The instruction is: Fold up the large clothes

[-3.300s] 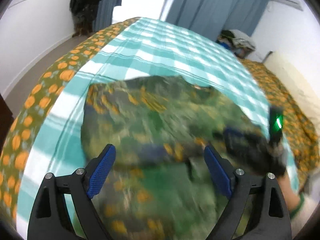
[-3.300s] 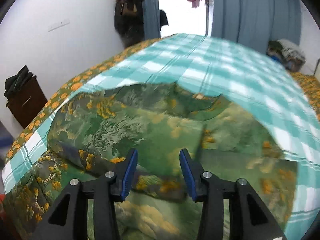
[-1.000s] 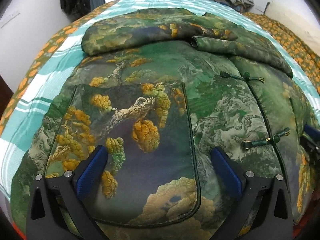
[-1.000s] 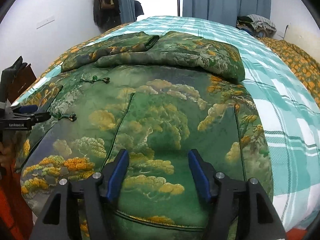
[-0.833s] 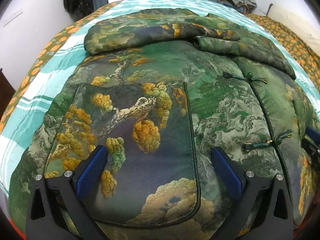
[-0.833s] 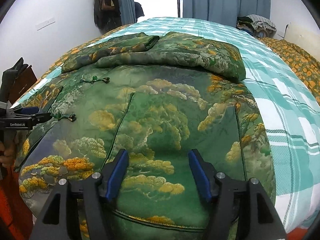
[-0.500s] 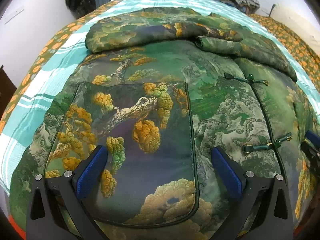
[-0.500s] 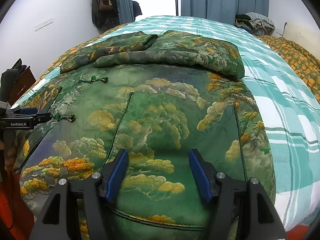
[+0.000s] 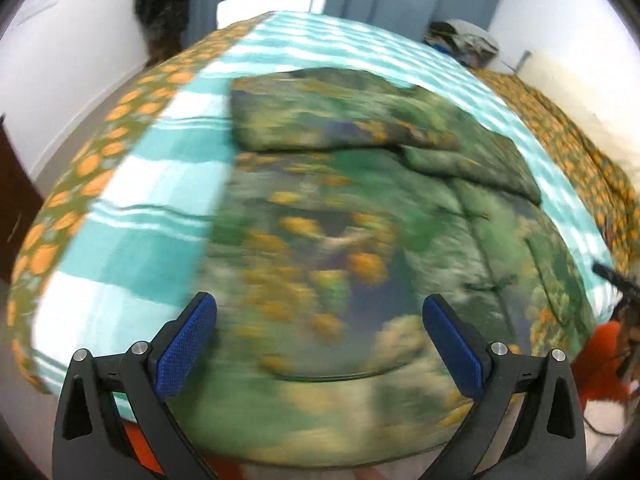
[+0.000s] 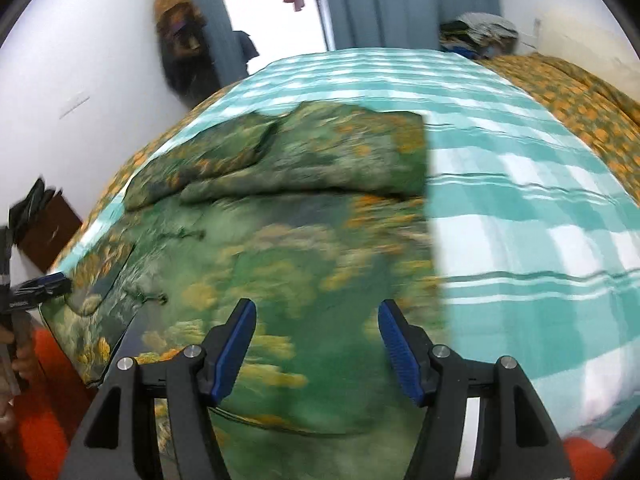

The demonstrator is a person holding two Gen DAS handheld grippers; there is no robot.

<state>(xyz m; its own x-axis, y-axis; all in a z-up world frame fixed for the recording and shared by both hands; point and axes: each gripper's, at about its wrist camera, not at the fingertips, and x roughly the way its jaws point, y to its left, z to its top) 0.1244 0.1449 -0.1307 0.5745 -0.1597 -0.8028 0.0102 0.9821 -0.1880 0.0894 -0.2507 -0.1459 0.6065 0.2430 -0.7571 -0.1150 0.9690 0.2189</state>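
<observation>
A large green padded jacket (image 9: 360, 208) with orange and yellow tree print lies flat on the bed, its sleeves folded across the far part (image 9: 320, 124). It also fills the right wrist view (image 10: 288, 240). My left gripper (image 9: 320, 340) is open and empty above the jacket's near hem. My right gripper (image 10: 316, 348) is open and empty above the hem's right side. The left gripper's tip (image 10: 44, 286) shows at the left edge of the right wrist view. Both views are motion-blurred.
The bed has a teal checked sheet (image 10: 520, 184) and an orange-dotted cover (image 9: 100, 160) at its sides. A dark cabinet (image 10: 48, 224) stands by the left wall. Clothes pile (image 10: 480, 32) and curtains lie beyond the bed. Orange floor (image 10: 40, 400) is below.
Both grippers have pulled back and risen from the jacket, so more bed shows around it. The views have turned blurry with motion. Both stay open.
</observation>
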